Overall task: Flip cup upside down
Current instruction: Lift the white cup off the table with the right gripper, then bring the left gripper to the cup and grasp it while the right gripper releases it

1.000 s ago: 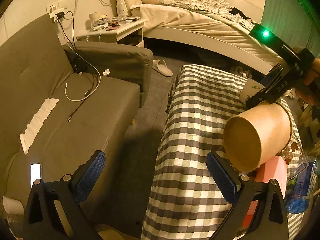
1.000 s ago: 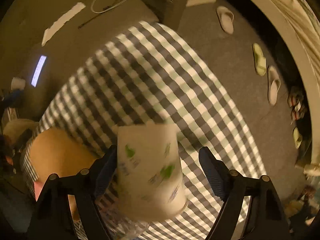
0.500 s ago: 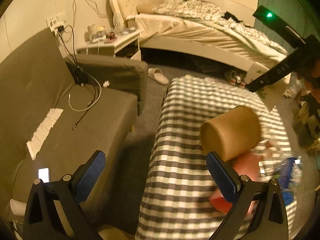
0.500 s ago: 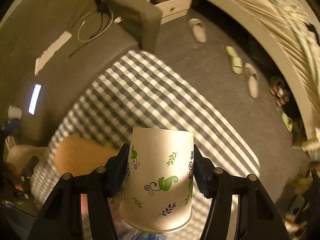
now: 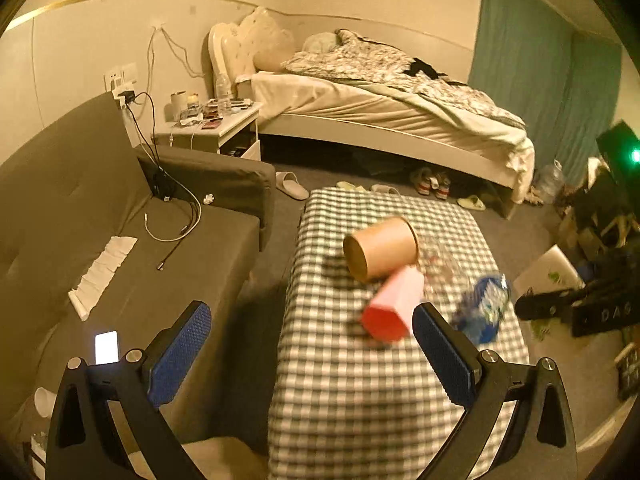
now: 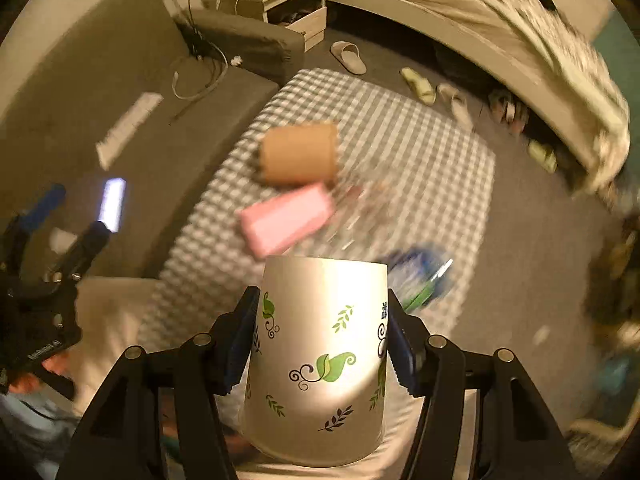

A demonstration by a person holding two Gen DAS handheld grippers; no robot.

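My right gripper (image 6: 320, 336) is shut on a white paper cup with green leaf prints (image 6: 320, 352). The cup's closed base points away from the camera and its wide rim is nearest the lens, held well above the checked table (image 6: 420, 160). In the left wrist view the same cup (image 5: 548, 272) shows at the right edge with the right gripper's dark body. My left gripper (image 5: 312, 352) is open and empty, raised above the near left edge of the checked table (image 5: 360, 400).
A brown paper cup (image 5: 380, 248) lies on its side on the table, with a pink box (image 5: 394, 304) and a blue-labelled plastic bottle (image 5: 480, 312) beside it. A grey sofa (image 5: 120, 240) stands left, a bed (image 5: 380, 100) at the back, slippers on the floor.
Both grippers have pulled up and back from the table. The right gripper closed on the white cup and lifted it. The table objects now look smaller and farther.
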